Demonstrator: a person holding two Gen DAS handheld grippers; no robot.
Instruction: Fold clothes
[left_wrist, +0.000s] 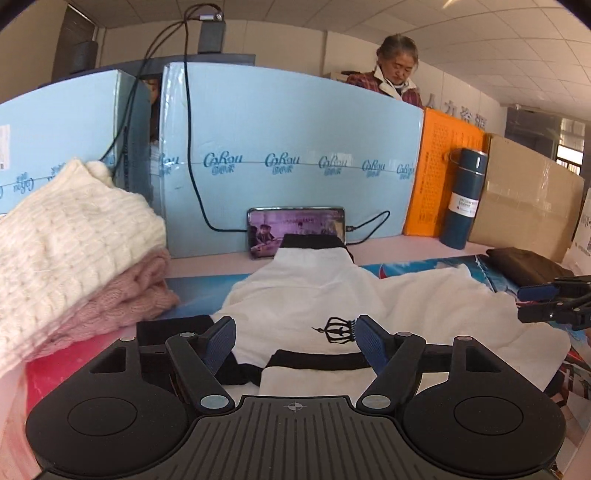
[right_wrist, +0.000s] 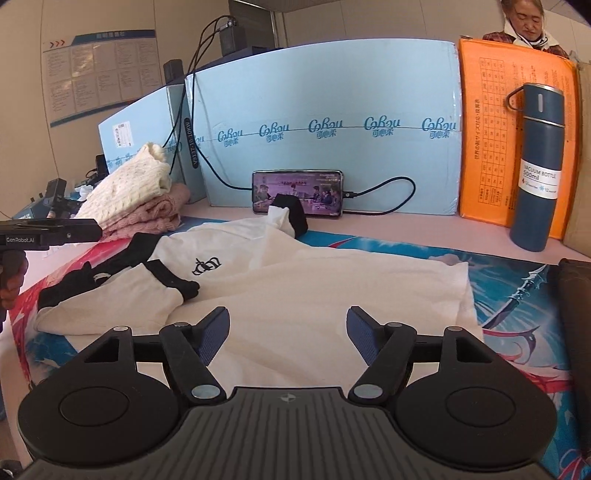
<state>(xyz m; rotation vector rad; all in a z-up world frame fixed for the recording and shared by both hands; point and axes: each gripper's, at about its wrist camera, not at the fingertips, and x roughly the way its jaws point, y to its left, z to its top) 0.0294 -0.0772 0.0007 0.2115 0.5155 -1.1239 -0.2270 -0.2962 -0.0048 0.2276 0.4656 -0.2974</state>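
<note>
1. The white T-shirt (right_wrist: 295, 280) with black cuffs and a crown logo (left_wrist: 338, 330) lies spread on the printed mat (right_wrist: 517, 295), one sleeve folded across its chest.
2. The left gripper (left_wrist: 293, 345) hovers above the logo, jaws wide and empty.
3. The right gripper (right_wrist: 286, 334) hovers above the shirt's lower body, jaws wide, holding nothing.
4. Folded cream and pink sweaters (left_wrist: 74, 251) are stacked at the left.

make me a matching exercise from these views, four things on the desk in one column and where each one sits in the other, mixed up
Things:
1. white t-shirt with black cuffs and a crown logo
2. cream knitted sweater
3. dark blue vacuum bottle
4. black smartphone showing a video

Places:
A. leaning on the light blue box
B. spread flat on the printed mat
C. on top of a pink knit
D. upright before the orange board

Pairs: 1-B, 2-C, 3-D, 4-A
</note>
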